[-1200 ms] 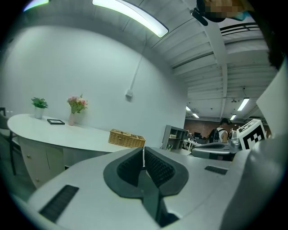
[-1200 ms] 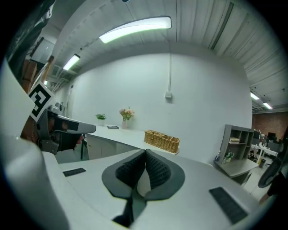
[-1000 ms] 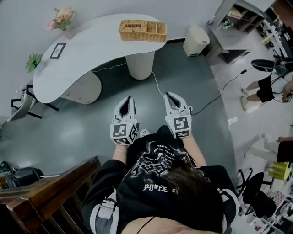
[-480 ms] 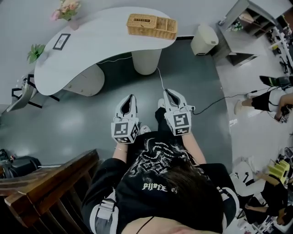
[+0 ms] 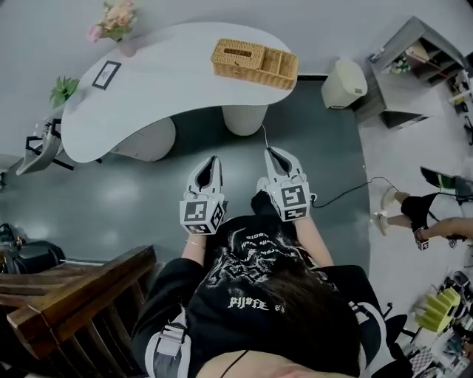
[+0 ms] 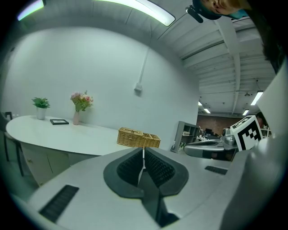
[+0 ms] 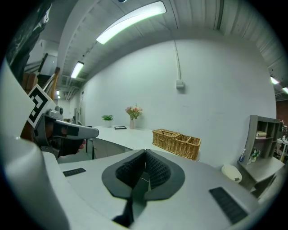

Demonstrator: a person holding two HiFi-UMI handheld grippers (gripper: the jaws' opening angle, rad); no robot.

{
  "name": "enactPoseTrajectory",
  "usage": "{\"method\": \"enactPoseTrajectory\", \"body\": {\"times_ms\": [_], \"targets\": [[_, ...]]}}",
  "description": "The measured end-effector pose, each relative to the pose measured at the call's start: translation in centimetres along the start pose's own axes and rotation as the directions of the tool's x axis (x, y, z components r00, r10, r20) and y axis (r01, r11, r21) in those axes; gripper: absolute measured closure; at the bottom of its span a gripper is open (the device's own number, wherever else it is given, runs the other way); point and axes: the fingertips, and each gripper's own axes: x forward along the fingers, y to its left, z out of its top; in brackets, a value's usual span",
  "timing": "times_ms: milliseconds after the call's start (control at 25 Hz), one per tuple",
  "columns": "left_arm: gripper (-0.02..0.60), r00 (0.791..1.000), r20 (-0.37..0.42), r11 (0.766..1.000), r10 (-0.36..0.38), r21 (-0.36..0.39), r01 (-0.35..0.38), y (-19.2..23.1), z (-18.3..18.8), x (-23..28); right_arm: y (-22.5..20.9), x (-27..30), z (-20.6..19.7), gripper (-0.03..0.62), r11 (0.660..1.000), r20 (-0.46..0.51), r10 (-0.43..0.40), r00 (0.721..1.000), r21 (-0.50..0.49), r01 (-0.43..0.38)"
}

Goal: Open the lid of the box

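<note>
Surrounding room: dark grey floor (image 5: 111, 199) fills the middle of the head view. A pale wall (image 5: 44, 29) runs along the top and lighter floor lies at the right edge. Ceiling strip lights show in both gripper views.
Lower left: one wooden railing (image 5: 74, 288), beside the person's shoulder.
Surface: one white curved table (image 5: 162, 88) in the upper left. It stands on a round pedestal (image 5: 244, 118) and a wider rounded base to the pedestal's left.
Table's left end: one small green plant (image 5: 63, 90), one dark picture frame (image 5: 107, 74) and one vase of pink flowers (image 5: 117, 21), each apart from the next.
Box: one wicker box (image 5: 253, 63) at the table's right end, upper centre of the frame. Its left part is lidded, with the lid down, and its right part is an open compartment. It is well apart from both grippers.
Left gripper (image 5: 212, 159): centre of the frame, over the floor, pointing toward the table. Its jaws are closed together with nothing between them.
Right gripper (image 5: 270, 152): just to the right of the left one and parallel to it. Its jaws are pressed together and empty.
Cable (image 5: 347, 190): one, lying on the floor to the right of the grippers.
Upper right: one white bin (image 5: 344, 83), then one grey shelf unit (image 5: 421, 59).
Right edge: a person's legs (image 5: 410, 214) on the lighter floor.
</note>
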Motion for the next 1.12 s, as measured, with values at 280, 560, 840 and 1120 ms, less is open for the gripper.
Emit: {"method": "enactPoseTrajectory", "body": {"times_ms": [280,560,840,1120], "targets": [[0.555,0.998,0.029,0.997,0.059,-0.049,-0.058,0.3,2.7,7.6,-6.1,5.4,3.0,0.568,0.998,0.027,0.06,0.998,-0.03,-0.059],[0.555,0.991,0.03,0.99,0.129,-0.065,-0.127,-0.6,3.2,13.4,-11.4,9.3,3.1,0.568,0.989,0.012,0.142,0.99,-0.049,-0.141],[0.555,0.983,0.006,0.98,0.183,-0.078,-0.182,-0.9,2.4,16.1,-13.4,11.7,2.3,0.568,0.972,-0.015,0.237,0.972,-0.012,-0.237],[0.555,0.978,-0.006,0.975,0.207,-0.077,-0.207,0.5,2.4,18.3,-13.9,13.9,2.2,0.568,0.962,-0.035,0.271,0.962,-0.011,-0.272]]}}
